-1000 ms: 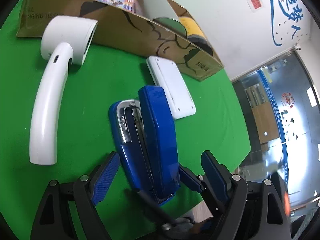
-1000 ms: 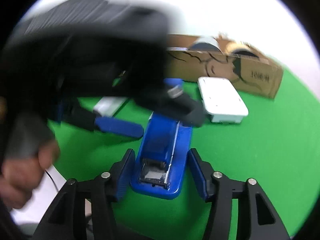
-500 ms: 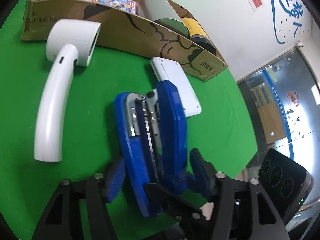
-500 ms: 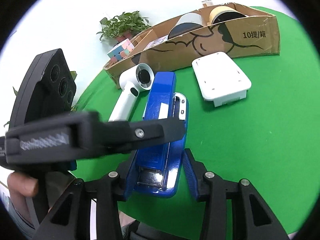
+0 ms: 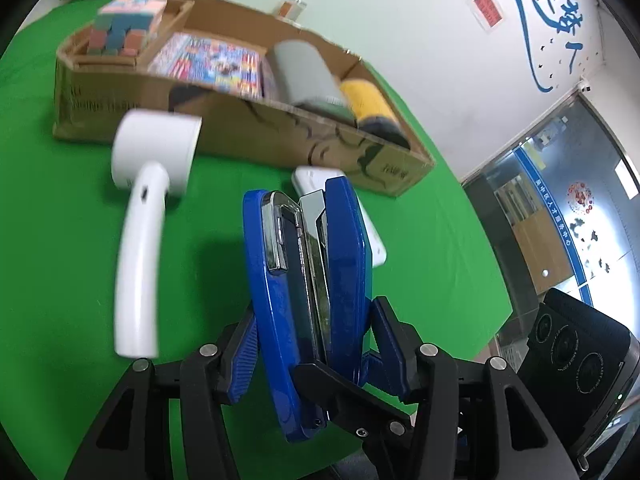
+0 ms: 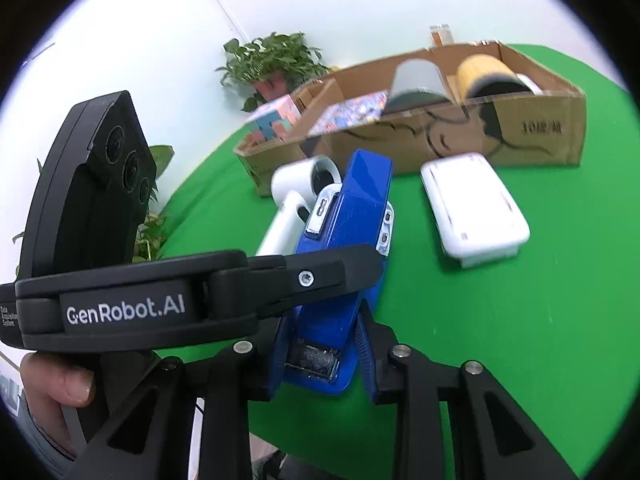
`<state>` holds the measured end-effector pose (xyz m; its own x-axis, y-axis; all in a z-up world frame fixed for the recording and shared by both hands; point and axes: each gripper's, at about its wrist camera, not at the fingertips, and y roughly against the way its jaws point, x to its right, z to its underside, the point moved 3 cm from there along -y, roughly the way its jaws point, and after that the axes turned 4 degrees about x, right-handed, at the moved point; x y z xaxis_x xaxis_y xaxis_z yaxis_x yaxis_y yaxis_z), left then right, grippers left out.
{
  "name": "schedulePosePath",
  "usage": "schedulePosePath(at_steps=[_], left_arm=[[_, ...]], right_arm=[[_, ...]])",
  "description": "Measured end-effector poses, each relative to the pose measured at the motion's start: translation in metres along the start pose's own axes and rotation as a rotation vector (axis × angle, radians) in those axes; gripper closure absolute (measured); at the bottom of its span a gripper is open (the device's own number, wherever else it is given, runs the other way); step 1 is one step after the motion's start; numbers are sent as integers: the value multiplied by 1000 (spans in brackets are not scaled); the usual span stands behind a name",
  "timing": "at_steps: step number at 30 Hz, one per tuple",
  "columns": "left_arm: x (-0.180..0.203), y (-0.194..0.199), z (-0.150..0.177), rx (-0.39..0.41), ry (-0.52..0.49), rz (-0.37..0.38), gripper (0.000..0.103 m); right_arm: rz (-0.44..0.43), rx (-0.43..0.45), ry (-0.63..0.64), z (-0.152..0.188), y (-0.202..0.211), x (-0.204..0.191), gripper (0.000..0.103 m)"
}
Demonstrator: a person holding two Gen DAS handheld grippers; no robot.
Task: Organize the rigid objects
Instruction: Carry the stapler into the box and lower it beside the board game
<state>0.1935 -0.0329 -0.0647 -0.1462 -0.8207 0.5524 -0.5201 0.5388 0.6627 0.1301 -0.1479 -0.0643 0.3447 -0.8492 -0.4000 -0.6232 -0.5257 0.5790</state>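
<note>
Firstly, left wrist view. Left tongs [image 5: 312, 350], bottom centre: blue ribbed pads have just been closing and now pinch the blue stapler [image 5: 308, 280], which stands on its long edge between them and runs up toward frame centre, its chrome magazine showing. A black finger of the right tongs [image 5: 344, 396] crosses the stapler's near end from lower right. White hair dryer [image 5: 138, 240], left of centre, lies on the green tabletop [image 5: 60, 260], barrel toward the box. White flat case [image 5: 374, 240], half hidden behind the stapler, lies just beside the box. Cardboard box [image 5: 260, 128], upper half of frame, holds a stack of coloured blocks [image 5: 124, 28] at its left end, a printed colourful pack [image 5: 212, 64], a grey roll [image 5: 304, 72] and a yellow roll [image 5: 368, 104] at its right end.

Next, right wrist view. Right tongs [image 6: 320, 354], bottom centre: pads have just been closing and grip the stapler [image 6: 348, 216] by its rear end; the stapler points up-frame toward the box. Left tongs [image 6: 320, 280] reach in from the left, one black finger lying across the stapler's body. A thumb [image 6: 60, 380] of the person shows at lower left. Hair dryer [image 6: 296, 196] lies behind the stapler, left of it. White case [image 6: 472, 204], right of centre, lies on the tabletop [image 6: 520, 340]. Box [image 6: 440, 136] spans the upper right. Potted plant [image 6: 272, 60] stands behind it, upper centre.
</note>
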Motion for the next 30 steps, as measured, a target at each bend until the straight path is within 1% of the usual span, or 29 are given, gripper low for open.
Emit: schedulePosePath(at_steps=[5, 8, 10, 12, 17, 19, 22, 24, 26, 29, 30], left_arm=[[4, 21, -29, 72, -21, 18, 53], [7, 34, -56, 125, -51, 24, 53], [4, 38, -71, 144, -58, 30, 53], [1, 40, -87, 153, -67, 31, 53], [-11, 37, -130, 153, -79, 12, 53], [-16, 30, -151, 146, -74, 10, 53], [-24, 17, -182, 141, -80, -14, 53], [-30, 7, -197, 135, -81, -25, 53], [-39, -6, -212, 111, -68, -24, 53], [-49, -29, -226, 75, -58, -44, 53], [-51, -33, -223, 68, -55, -47, 53]], right_arm=[[12, 49, 55, -26, 1, -16, 74], [11, 97, 89, -52, -1, -26, 74], [13, 116, 101, -62, 1, -28, 74], [15, 129, 110, -78, -6, -31, 75], [22, 121, 120, -114, -31, -32, 75], [25, 115, 117, -127, -40, -31, 75], [19, 91, 97, -149, -61, -24, 75], [20, 80, 87, -160, -73, -18, 75], [26, 71, 81, -166, -83, -12, 75], [33, 35, 53, -172, -100, -1, 75], [37, 22, 47, -173, -105, 3, 75]])
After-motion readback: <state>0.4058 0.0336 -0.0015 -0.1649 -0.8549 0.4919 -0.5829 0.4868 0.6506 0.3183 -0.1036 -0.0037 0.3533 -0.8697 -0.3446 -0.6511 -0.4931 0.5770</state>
